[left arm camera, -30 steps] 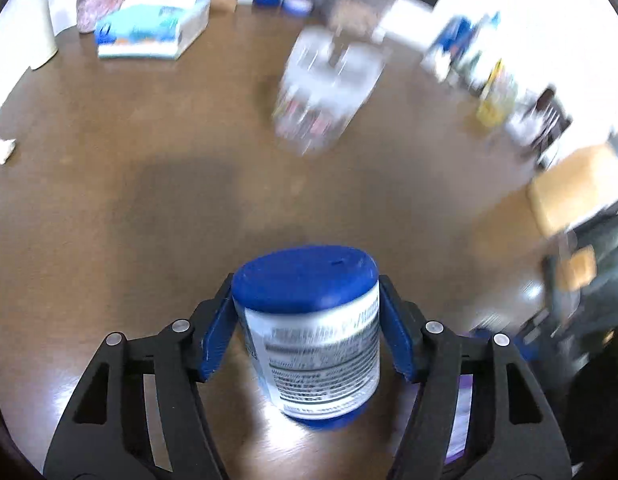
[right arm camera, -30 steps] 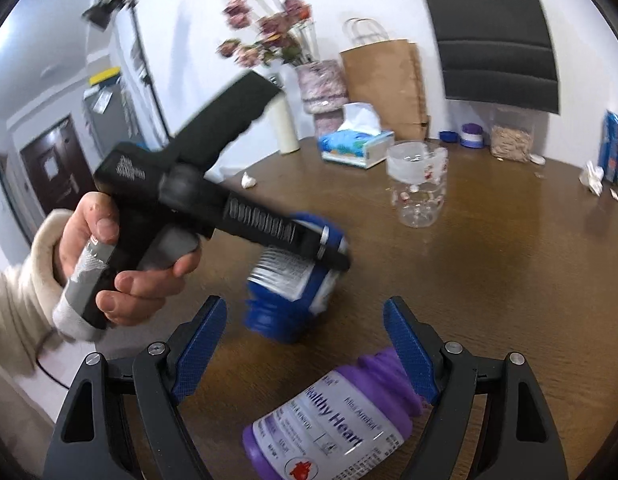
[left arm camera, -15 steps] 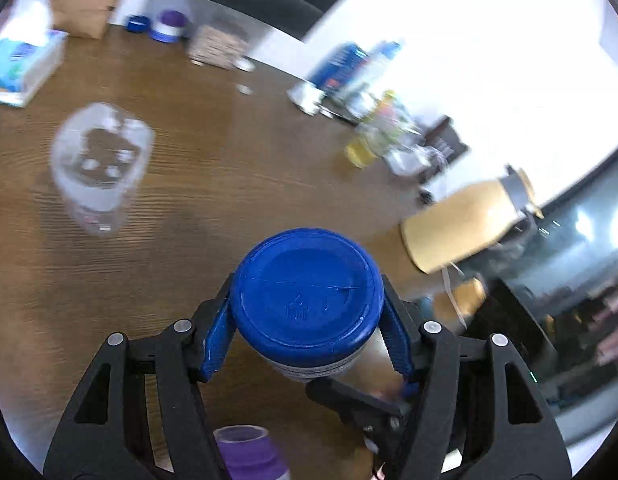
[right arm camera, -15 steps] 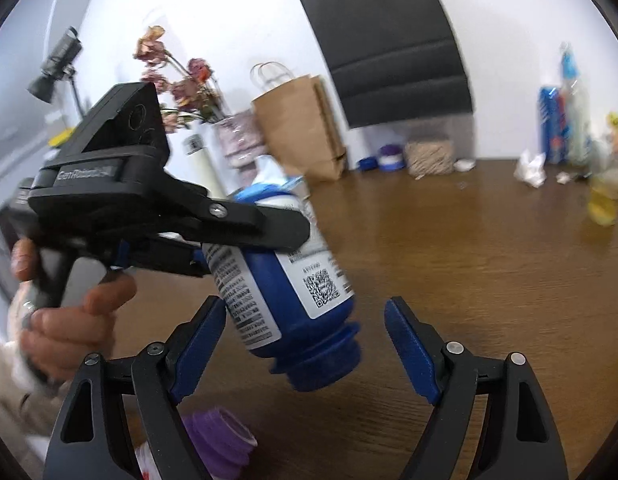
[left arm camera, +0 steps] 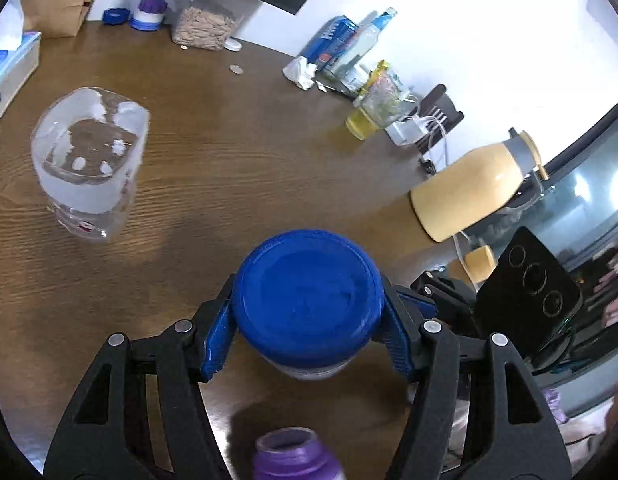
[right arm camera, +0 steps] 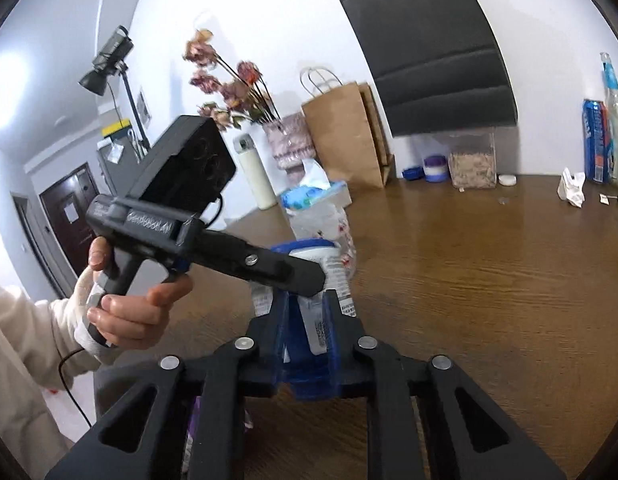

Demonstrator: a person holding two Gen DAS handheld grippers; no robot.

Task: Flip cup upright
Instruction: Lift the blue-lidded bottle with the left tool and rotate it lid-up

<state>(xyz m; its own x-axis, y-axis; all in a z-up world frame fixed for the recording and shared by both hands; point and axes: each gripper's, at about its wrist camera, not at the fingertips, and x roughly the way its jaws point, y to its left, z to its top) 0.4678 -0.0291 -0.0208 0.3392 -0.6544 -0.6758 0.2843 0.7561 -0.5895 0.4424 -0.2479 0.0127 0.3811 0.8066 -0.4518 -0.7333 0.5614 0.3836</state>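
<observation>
So the left gripper (left arm camera: 307, 334) has its blue pads clamped on a blue bottle (left arm camera: 307, 300), one pad on each side just under the wide blue end that faces the camera. From the right wrist view, that same bottle (right arm camera: 321, 280) stands roughly vertical with its white label showing, and the right gripper (right arm camera: 307, 336) has its pads pressed against the lower part of it too, so both claws are gripping the one bottle. A hand (right arm camera: 125, 312) in a cream sleeve holds the left gripper's handle at about 9 o'clock.

The clear plastic cup (left arm camera: 89, 164) sits on the brown wooden table (left arm camera: 249, 140) at about 10 o'clock from the bottle, well apart from it, mouth up as far as I can tell. A purple bottle (left arm camera: 295, 458) lies at 6 o'clock.
</observation>
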